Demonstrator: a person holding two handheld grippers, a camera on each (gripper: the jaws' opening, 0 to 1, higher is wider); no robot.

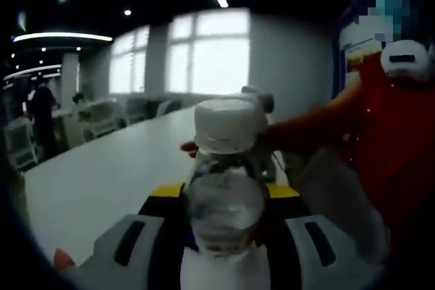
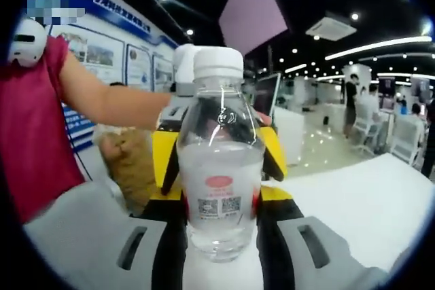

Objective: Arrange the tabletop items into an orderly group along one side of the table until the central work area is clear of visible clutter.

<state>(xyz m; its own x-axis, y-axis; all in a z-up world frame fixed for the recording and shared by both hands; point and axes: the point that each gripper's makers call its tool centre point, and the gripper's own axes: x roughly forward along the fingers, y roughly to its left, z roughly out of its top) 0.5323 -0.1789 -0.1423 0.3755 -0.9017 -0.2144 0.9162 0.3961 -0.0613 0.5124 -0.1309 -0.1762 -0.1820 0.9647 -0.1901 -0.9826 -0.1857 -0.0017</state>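
A clear plastic water bottle point(image 2: 219, 168) with a ribbed white cap, a red oval logo and two QR codes on its label stands pinched between the right gripper point(image 2: 219, 236) jaws. In the left gripper view, the left gripper point(image 1: 224, 236) likewise clamps the bottle above the smooth white table point(image 1: 109, 181). The label text is unreadable.

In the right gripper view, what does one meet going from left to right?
Person's red sleeve → brown bag → water bottle between the claw's jaws → dark monitor → white tabletop → white chairs.
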